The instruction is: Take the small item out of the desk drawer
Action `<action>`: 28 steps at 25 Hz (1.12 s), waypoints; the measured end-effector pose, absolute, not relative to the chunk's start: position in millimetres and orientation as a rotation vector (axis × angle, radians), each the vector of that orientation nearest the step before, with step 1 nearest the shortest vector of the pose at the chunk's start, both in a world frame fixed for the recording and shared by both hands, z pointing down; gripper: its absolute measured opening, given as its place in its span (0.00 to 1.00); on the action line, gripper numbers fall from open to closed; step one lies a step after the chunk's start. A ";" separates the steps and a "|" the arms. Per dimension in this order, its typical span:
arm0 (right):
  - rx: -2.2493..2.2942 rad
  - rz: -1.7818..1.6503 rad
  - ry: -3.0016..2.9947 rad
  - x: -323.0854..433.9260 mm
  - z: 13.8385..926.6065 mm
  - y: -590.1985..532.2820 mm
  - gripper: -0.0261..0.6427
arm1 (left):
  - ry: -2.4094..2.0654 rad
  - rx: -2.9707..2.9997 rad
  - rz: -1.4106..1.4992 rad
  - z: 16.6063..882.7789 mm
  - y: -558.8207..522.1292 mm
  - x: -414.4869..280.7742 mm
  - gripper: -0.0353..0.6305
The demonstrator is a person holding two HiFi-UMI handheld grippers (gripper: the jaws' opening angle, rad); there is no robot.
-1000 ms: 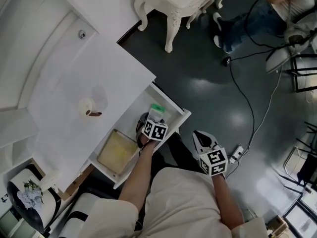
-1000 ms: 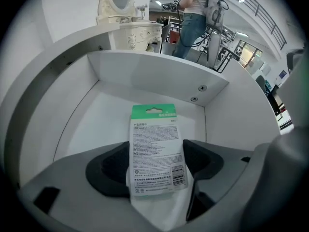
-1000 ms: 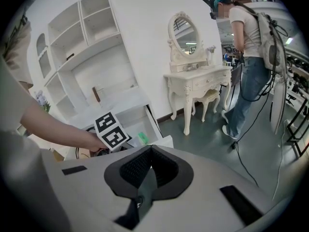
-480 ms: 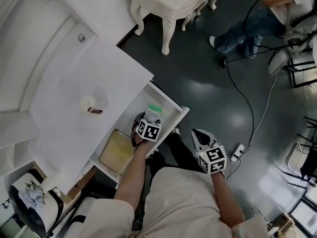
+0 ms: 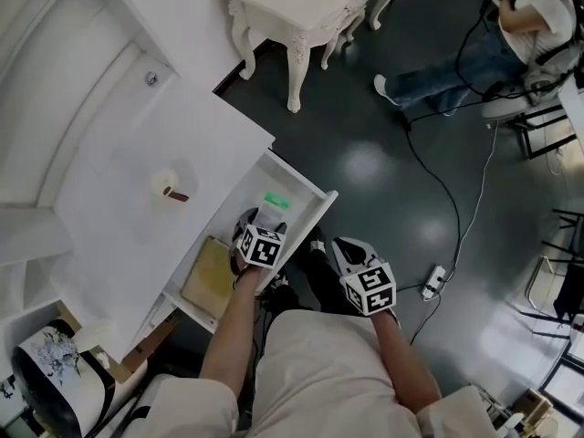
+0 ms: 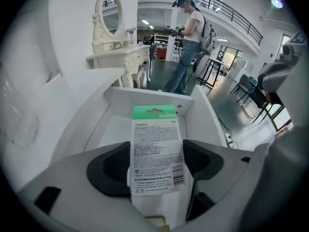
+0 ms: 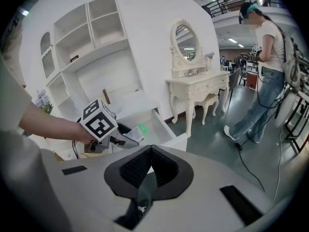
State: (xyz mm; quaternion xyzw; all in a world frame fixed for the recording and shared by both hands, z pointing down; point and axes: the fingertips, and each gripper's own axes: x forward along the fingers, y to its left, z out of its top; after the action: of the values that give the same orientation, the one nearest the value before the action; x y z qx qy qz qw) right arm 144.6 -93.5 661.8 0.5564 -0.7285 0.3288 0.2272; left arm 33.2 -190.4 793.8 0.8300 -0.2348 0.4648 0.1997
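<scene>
The desk drawer [image 5: 317,210] stands pulled open from the white desk [image 5: 119,153]. My left gripper [image 5: 262,223] is over the drawer, shut on a small white packet with a green top [image 5: 273,203]. In the left gripper view the packet [image 6: 157,149] sits between the two dark pads [image 6: 113,166], its printed back facing the camera, with the drawer's end wall [image 6: 145,96] behind it. My right gripper [image 5: 347,250] is to the right of the drawer front, over the dark floor, shut and empty [image 7: 151,167]. From there I see the left gripper [image 7: 126,140] holding the packet [image 7: 141,129].
A yellowish flat pad [image 5: 208,277] lies in the drawer's near part. A small roll [image 5: 164,189] sits on the desk top. An ornate white dressing table [image 5: 301,7] stands beyond, a person [image 5: 474,53] at the far right. A cable [image 5: 456,208] and power strip [image 5: 434,279] lie on the floor.
The left gripper has drawn slightly left and toward me over the drawer, the packet moving with it. The right gripper has shifted left alongside. The person in the background has walked on.
</scene>
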 end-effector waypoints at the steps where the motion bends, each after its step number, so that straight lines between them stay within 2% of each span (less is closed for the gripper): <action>1: 1.542 0.901 -2.010 142.2 659.7 -92.5 0.08 | -0.657 2.338 1.287 786.4 -189.3 34.0 0.59; 19: 1.670 0.883 -2.024 81.7 642.6 -60.1 0.08 | -0.764 2.499 1.051 689.3 -145.4 -22.2 0.59; 28: 1.760 0.877 -2.027 73.9 626.4 -43.6 0.08 | -0.751 2.563 0.994 648.1 -103.8 -23.3 0.59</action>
State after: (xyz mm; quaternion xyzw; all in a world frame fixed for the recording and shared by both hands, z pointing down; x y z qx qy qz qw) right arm 73.9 -43.6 626.4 0.6156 -0.7086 0.3065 0.1581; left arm -23.3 -103.8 648.1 0.8898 -0.2608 0.3450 0.1453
